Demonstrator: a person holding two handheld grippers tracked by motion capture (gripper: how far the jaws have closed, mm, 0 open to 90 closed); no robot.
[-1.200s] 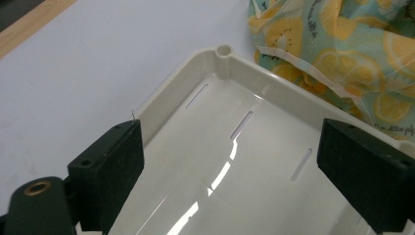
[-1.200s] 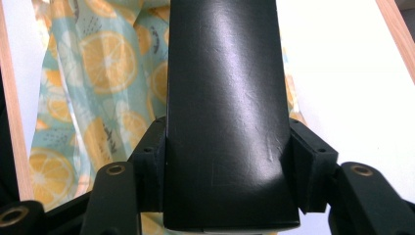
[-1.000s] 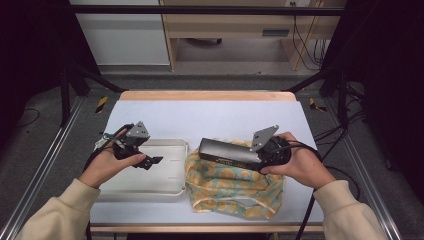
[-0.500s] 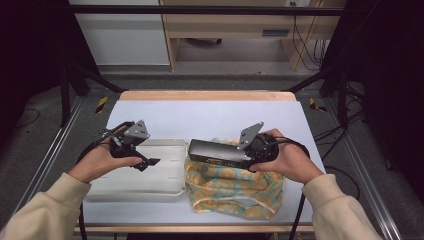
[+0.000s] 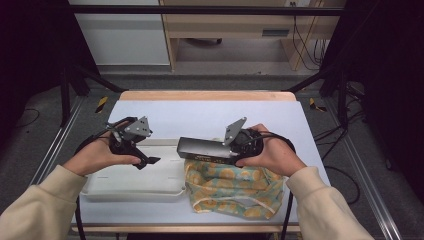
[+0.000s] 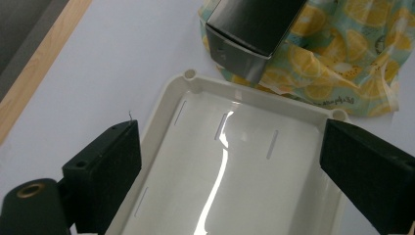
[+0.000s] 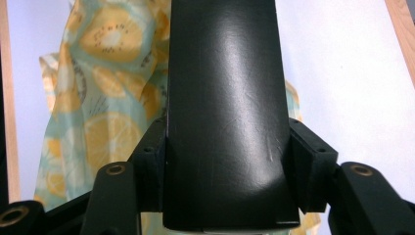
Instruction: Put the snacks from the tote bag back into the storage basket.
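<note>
Right now the right gripper (image 5: 220, 150) has its jaws pinching a long black box (image 5: 202, 149) by both sides, held level above the lemon-print cloth (image 5: 235, 187). Left gripper (image 5: 150, 161): jaws spread, nothing between, over the white tray (image 5: 130, 186), just beside the cloth on the worktop (image 5: 200, 115).

Black box (image 7: 225, 112): far end cut off by top edge in right gripper view; its near end covers part of the fruit-print cloth (image 7: 98, 112). In left gripper view the box (image 6: 254, 34) runs out at 12 o'clock, and the white tray (image 6: 166, 112) runs out at 6 o'clock. Small print on the cloth is unreadable.
</note>
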